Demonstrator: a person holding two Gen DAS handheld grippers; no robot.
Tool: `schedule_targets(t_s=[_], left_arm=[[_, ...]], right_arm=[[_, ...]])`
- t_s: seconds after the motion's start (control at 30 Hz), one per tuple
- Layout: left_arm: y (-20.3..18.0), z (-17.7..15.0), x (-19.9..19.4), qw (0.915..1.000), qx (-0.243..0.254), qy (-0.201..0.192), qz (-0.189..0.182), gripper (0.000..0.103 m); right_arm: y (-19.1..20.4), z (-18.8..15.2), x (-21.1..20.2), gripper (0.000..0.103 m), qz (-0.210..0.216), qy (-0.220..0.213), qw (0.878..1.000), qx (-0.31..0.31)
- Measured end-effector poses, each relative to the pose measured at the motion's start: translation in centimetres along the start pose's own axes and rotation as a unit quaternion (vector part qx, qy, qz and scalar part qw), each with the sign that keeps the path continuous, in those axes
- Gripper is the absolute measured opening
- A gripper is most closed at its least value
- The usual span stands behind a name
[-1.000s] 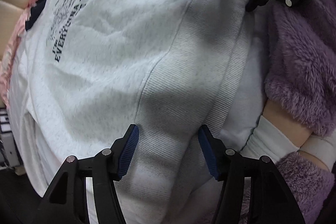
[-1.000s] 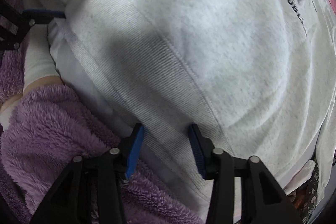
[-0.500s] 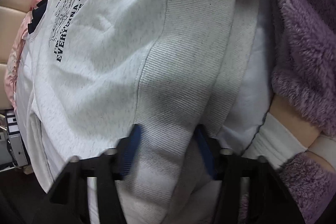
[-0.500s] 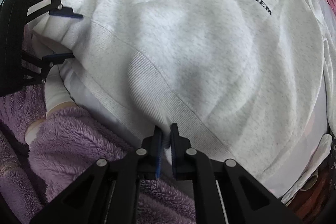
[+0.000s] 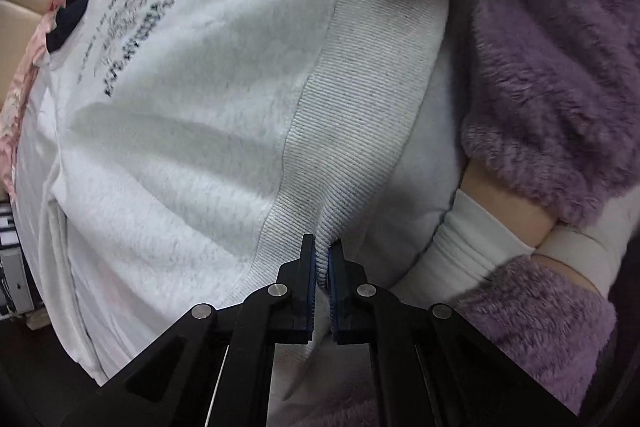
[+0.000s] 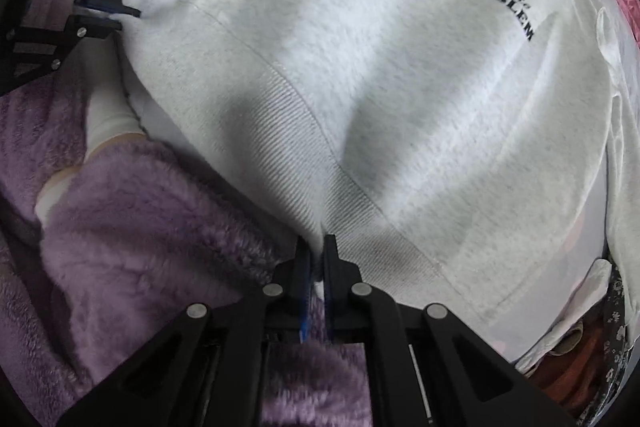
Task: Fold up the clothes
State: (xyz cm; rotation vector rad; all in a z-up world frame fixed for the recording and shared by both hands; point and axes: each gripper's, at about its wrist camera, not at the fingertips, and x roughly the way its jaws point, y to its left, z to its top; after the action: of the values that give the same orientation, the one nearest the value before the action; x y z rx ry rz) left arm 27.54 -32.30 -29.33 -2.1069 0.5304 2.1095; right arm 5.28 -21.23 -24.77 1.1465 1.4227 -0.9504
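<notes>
The pale grey printed sweatshirt (image 5: 192, 115) lies spread flat, its ribbed hem band (image 5: 360, 115) nearest the person and its printed chest far. The left gripper (image 5: 322, 255) has just closed, clamped on the hem; the right gripper (image 6: 316, 255) is pinched on the same band further along. From both grips the garment's length runs straight away, so the fold likely carries the hem toward the print.

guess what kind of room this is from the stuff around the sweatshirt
Probably a home living room or bedroom, though little shows. The grey sweatshirt lies on a pink cloth over beige cushions, like a sofa or padded headboard, and other clothes are piled nearby.
</notes>
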Motion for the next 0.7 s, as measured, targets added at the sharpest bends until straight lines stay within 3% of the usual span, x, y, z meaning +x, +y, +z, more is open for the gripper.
schedule_targets(t_s=[0.1,0.17,0.2,0.27,0.4,0.57,0.7], left_arm=[[0.0,-0.1,1.7,0.9991,-0.016,0.035,-0.017,0.01],[0.0,-0.5,2.1,0.9977,-0.025,0.05,-0.038,0.017],[0.0,-0.8,2.0,0.9969,-0.028,0.054,-0.049,0.028],[-0.1,-1.6,1.4,0.9958,-0.034,0.054,-0.066,0.04],[0.8,-3.9,-1.1,0.994,-0.062,0.02,-0.088,0.041],[4.5,-7.9,-4.8,0.9844,-0.146,-0.033,-0.092,0.041],[10.2,-9.6,-7.6,0.9686,-0.228,-0.072,-0.067,0.041]], right_arm=[[-1.1,0.8,1.7,0.01,0.01,0.016,1.0,0.019],[-1.8,1.0,2.1,0.013,0.017,0.02,0.999,0.027],[-2.1,1.0,1.9,0.013,0.021,0.019,0.999,0.029],[-3.0,0.7,1.1,0.018,0.033,0.021,0.999,0.033],[-5.2,-0.8,-1.3,0.022,0.043,0.014,0.998,0.048],[-10.2,-2.6,-7.0,0.022,0.068,-0.064,0.987,0.129],[-14.6,-3.6,-12.3,0.022,0.072,-0.142,0.965,0.207]])
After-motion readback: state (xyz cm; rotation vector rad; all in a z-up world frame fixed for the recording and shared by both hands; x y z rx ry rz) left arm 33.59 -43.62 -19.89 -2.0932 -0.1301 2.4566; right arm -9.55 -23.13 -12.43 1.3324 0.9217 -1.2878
